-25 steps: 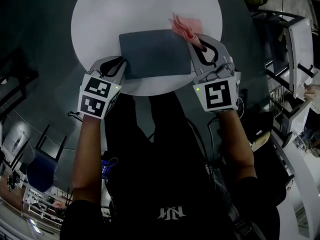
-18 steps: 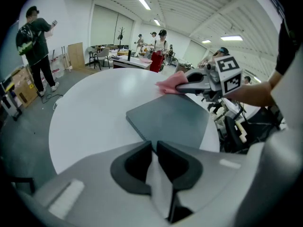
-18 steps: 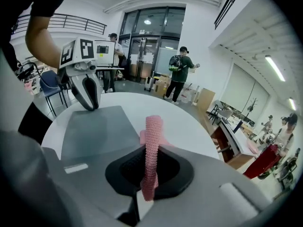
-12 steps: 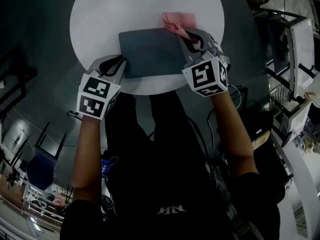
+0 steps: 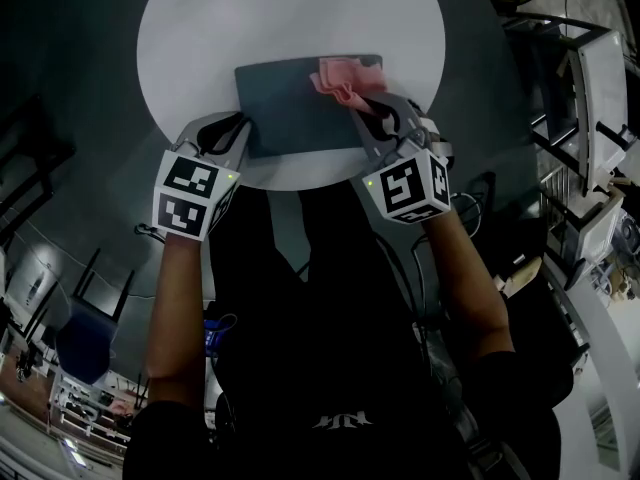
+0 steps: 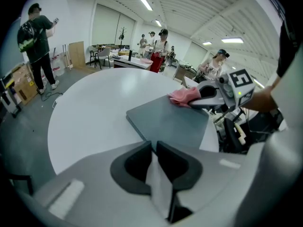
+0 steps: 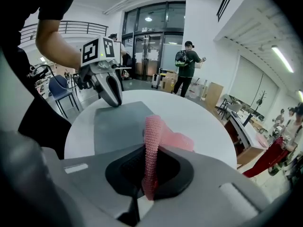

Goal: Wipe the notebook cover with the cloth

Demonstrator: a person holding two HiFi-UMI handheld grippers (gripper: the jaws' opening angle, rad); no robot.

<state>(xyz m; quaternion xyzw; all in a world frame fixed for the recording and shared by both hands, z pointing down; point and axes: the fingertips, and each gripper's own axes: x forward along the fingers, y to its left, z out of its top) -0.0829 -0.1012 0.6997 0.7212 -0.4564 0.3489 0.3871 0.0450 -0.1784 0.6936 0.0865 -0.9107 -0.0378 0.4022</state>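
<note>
My left gripper (image 5: 240,136) sits at the near left corner of the notebook (image 5: 290,108), at the near edge of the round white table (image 5: 290,18). In the left gripper view the gripper (image 6: 154,148) has its jaws clenched to a thin slit, and the notebook (image 6: 170,122) runs right up to their tips. I read the tips as resting on that corner, but I can't tell if the cover's edge is caught between them.

The notebook lies flat, dark grey and closed, its long side facing me. White table (image 6: 94,112) shows past its left and far sides.

The pink cloth (image 5: 340,80) is bunched on the far right part of the cover, touching it. My right gripper (image 5: 368,113) comes in over the near right corner and points at it.

In the right gripper view the gripper (image 7: 147,171) is clenched on the cloth (image 7: 163,136). A ridge of the knit fabric stands up between the jaws, and the rest spreads ahead onto the notebook (image 7: 116,126) and toward the table (image 7: 199,122).
</note>
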